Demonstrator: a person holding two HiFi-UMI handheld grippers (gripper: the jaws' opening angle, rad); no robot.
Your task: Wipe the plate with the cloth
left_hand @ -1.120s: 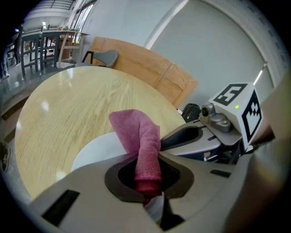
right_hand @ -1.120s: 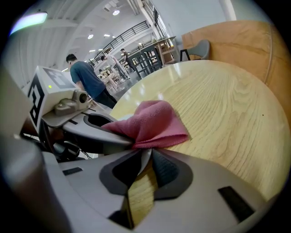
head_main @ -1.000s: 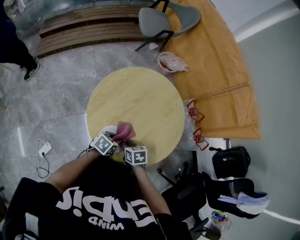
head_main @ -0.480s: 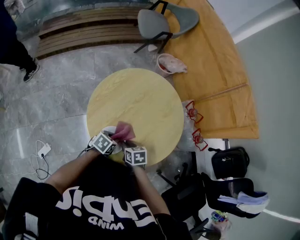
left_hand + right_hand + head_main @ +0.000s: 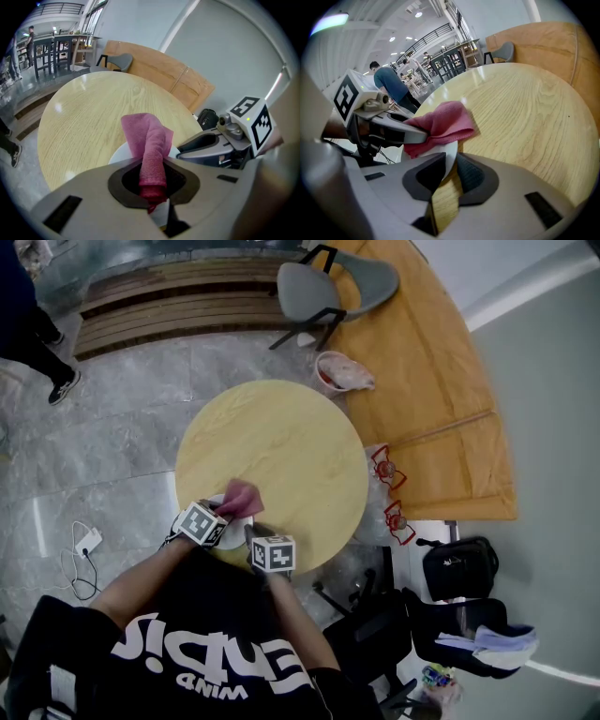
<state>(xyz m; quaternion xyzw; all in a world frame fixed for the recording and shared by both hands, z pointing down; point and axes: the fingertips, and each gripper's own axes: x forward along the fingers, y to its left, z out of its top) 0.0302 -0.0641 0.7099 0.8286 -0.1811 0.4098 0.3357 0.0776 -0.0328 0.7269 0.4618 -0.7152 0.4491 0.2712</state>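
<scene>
Round wooden table (image 5: 281, 437); white plate (image 5: 449, 157) sits at its near edge by the person, pink cloth (image 5: 149, 140) draped over the plate top. Right gripper (image 5: 446, 180) is clamped on the plate rim, left gripper (image 5: 152, 185) pinches the cloth's bunched end. Wiping step looks in hand. Next: drag the cloth across the plate face, keeping the 2 grippers from bumping.
</scene>
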